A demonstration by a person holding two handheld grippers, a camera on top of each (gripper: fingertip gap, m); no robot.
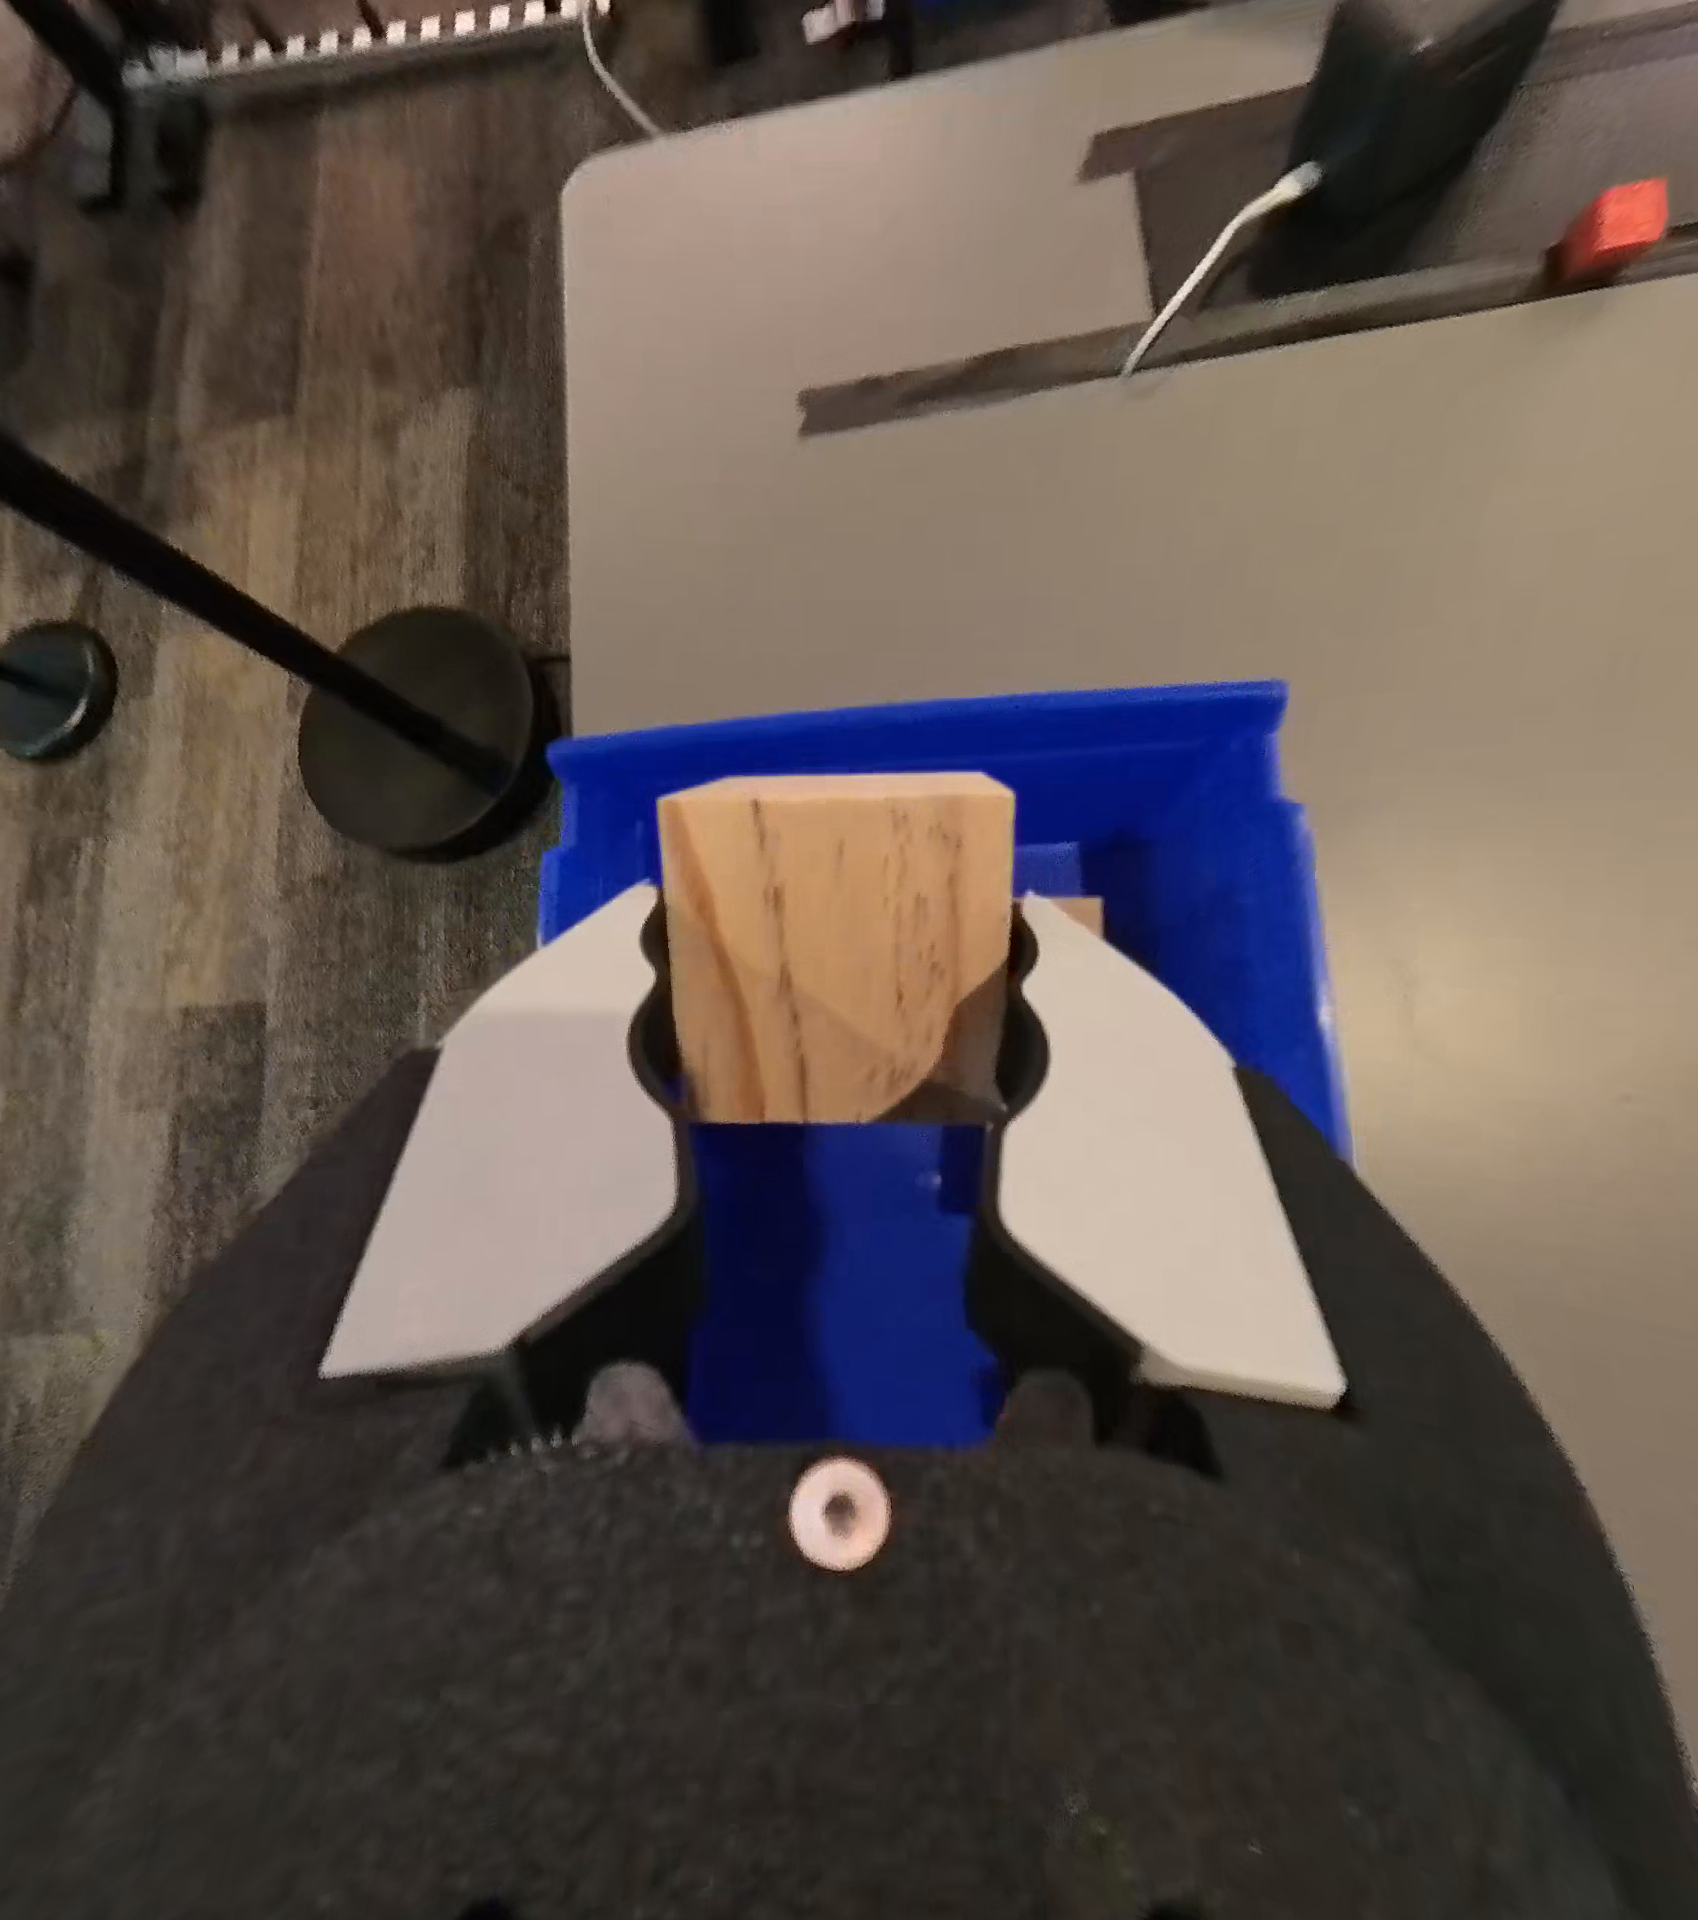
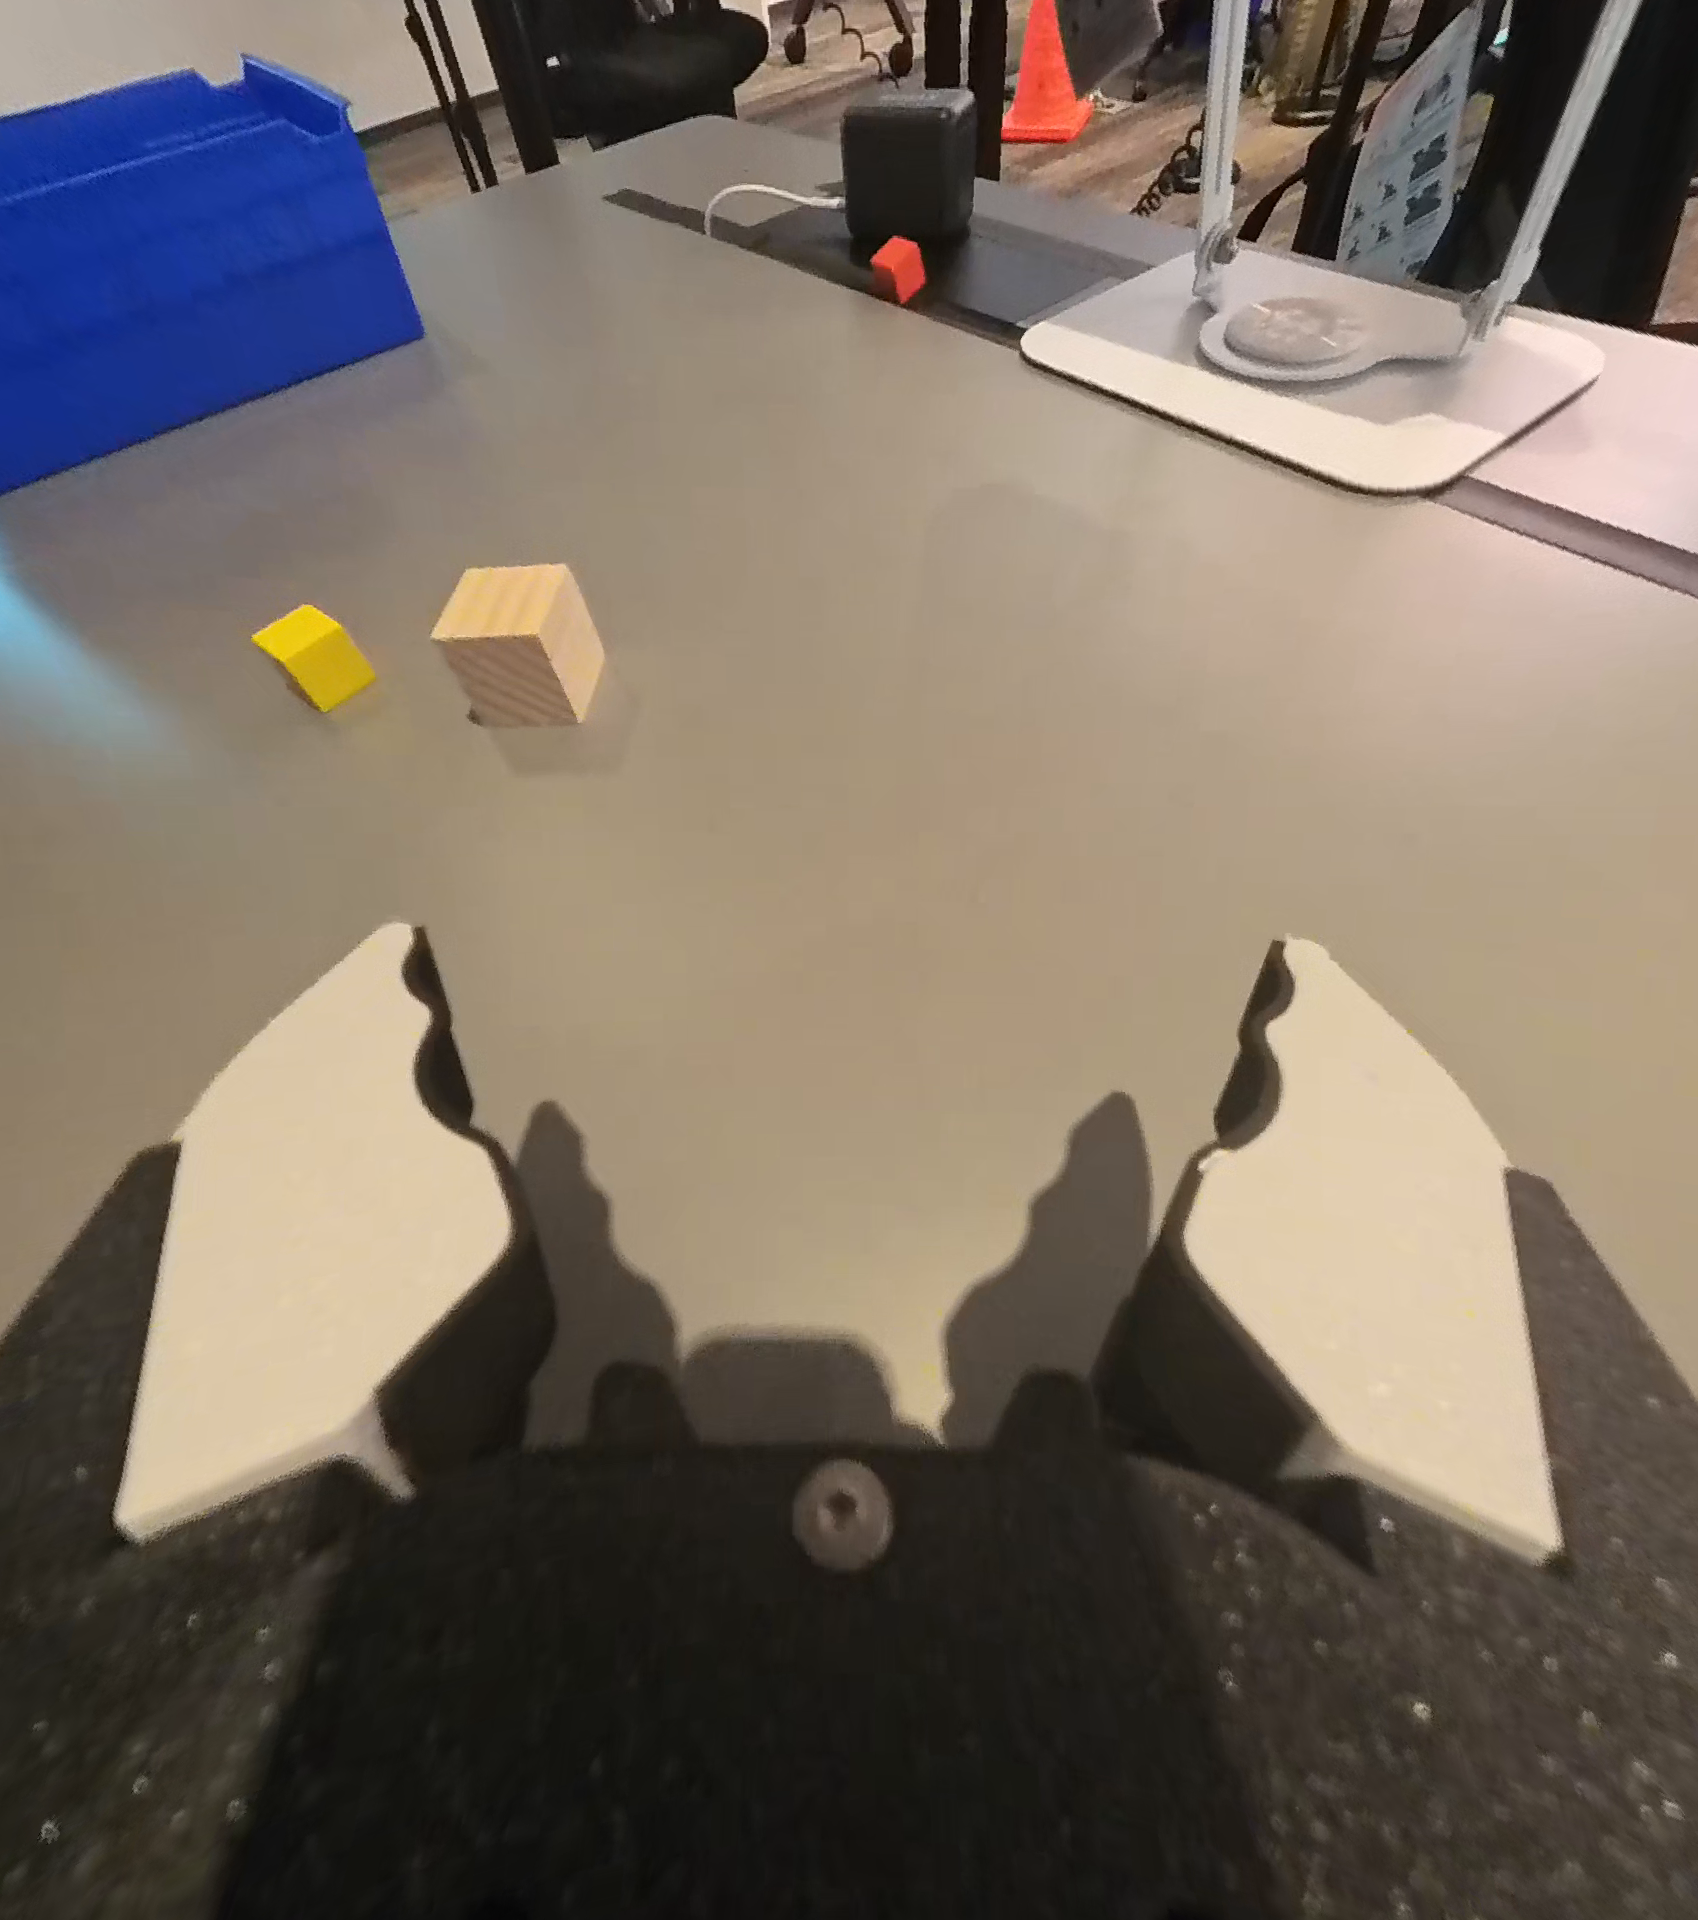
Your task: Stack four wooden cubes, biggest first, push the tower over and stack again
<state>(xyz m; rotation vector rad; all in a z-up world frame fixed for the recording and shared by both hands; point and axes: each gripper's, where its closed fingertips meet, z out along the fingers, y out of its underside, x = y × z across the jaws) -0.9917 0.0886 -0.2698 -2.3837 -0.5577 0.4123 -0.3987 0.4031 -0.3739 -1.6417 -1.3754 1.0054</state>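
Over on the left side, the left claw (image 1: 829,925) is clamped on a big wooden cube (image 1: 829,956), holding it right above the blue bin (image 1: 1240,914) sitting at the edge of the grey table (image 1: 1447,623). Moving right, a small yellow cube (image 2: 315,657) and a pale wooden cube (image 2: 521,644) sit just beside each other on the table in front of the bin, and way at the back there's a little red cube (image 2: 897,266) next to a black box (image 2: 909,166). Furthest right, the right claw (image 2: 840,940) hovers low over bare table with its fingers spread wide apart, gripping nothing.
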